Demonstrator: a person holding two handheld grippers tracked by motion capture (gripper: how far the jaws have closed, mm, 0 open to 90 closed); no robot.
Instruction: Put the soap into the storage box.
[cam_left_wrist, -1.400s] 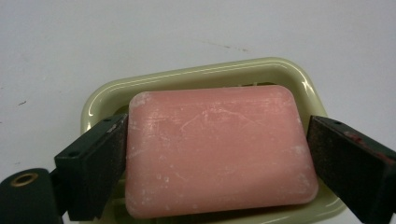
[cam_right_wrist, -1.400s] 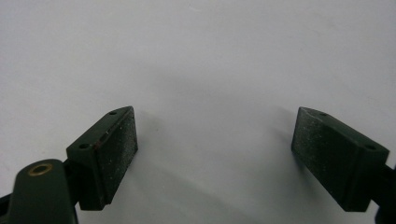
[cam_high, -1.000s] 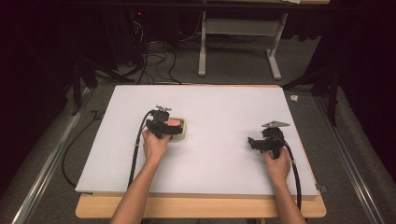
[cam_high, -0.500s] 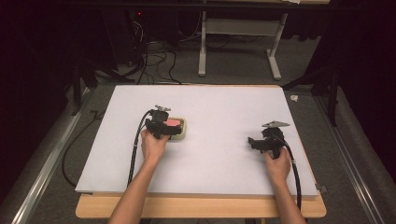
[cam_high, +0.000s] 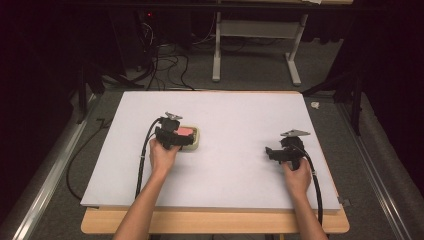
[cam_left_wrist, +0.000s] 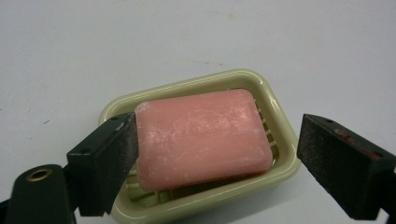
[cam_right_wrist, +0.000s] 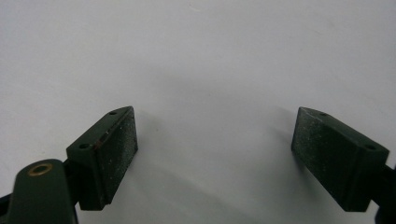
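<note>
A pink bar of soap (cam_left_wrist: 203, 135) lies in a pale green soap dish (cam_left_wrist: 280, 119) on the white board. My left gripper (cam_left_wrist: 217, 156) is open with its jaws set either side of the soap; the left jaw is at the bar's end and the right jaw stands apart beyond the dish's rim. From above, the left gripper (cam_high: 186, 140) sits over the dish (cam_high: 196, 140), the soap (cam_high: 185, 131) partly hidden beneath it. My right gripper (cam_high: 270, 152) rests low over bare board at the right, open with nothing between its jaws (cam_right_wrist: 215, 154).
The white board (cam_high: 235, 115) covers a wooden table (cam_high: 215, 222) whose front edge shows below it. Cables trail from both grippers off the near edge. Table legs and wiring stand on the dark floor beyond the far edge.
The left gripper has edged slightly forward over the soap dish. The right gripper has stayed in place.
</note>
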